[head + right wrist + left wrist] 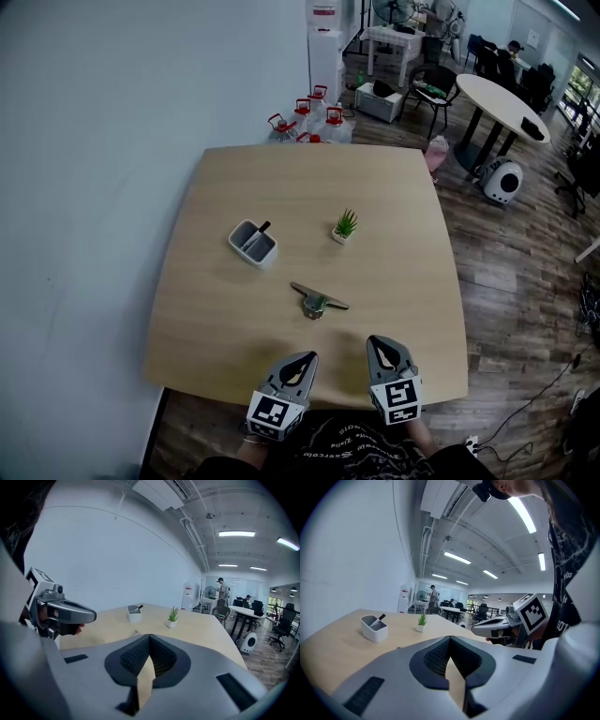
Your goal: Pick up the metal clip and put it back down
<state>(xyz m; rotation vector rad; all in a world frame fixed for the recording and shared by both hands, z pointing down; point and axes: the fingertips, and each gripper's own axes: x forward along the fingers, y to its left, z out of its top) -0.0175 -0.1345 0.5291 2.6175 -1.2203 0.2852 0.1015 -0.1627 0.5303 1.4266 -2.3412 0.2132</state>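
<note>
- Light wooden table (394, 187) in an open office; white pen holder (253, 244) and small potted plant (345, 227) stand apart on it
- Metal clip (317, 301) lies mid-table — ahead of both grippers
- Left gripper (303, 359) and right gripper (382, 343) — jaws clenched together, empty

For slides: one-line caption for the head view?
Shut and empty, left gripper and right gripper at the near edge of the table; metal clip lies untouched ahead.

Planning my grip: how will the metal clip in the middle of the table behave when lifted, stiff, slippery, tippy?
The metal clip looks rigid, so it probably won't flex. Its bare metal sheen suggests it may slip. The long thin bar over a small body could make it tilt if gripped off-centre.
</note>
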